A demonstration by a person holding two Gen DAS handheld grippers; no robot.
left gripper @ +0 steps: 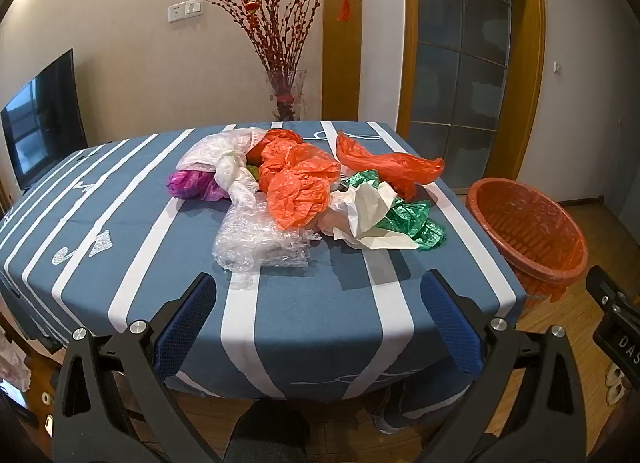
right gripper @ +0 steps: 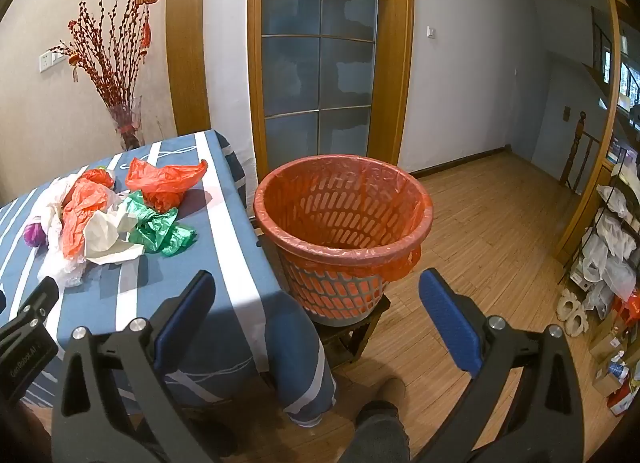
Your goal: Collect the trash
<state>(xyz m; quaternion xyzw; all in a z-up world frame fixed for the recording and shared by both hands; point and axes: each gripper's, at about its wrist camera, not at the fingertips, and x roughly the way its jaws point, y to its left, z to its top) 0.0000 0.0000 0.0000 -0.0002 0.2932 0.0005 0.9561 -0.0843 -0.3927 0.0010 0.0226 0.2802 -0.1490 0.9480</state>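
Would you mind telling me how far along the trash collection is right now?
Nothing looks done: the lined basket shows no trash inside. Nothing is in hand; the left hand-held gripper and right hand-held gripper are both open with nothing between their jaws. Left: the whole pile on the table, including orange bags, bubble wrap, green bag.

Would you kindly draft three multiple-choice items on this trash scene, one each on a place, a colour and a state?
1. Where does the waste basket stand?
A. on the table
B. beside the table, on a low wooden stool
C. under the table

2. What colour is the liner in the basket?
A. black
B. blue
C. orange-red

3. How do the left gripper and right gripper stand?
A. both open, holding nothing
B. both shut on bags
C. the left one shut on the bubble wrap

Answers: 1 B, the right wrist view shows it on the stool at the table's edge; 2 C, orange-red film folds over its rim; 3 A, each pair of blue pads is spread with nothing between.
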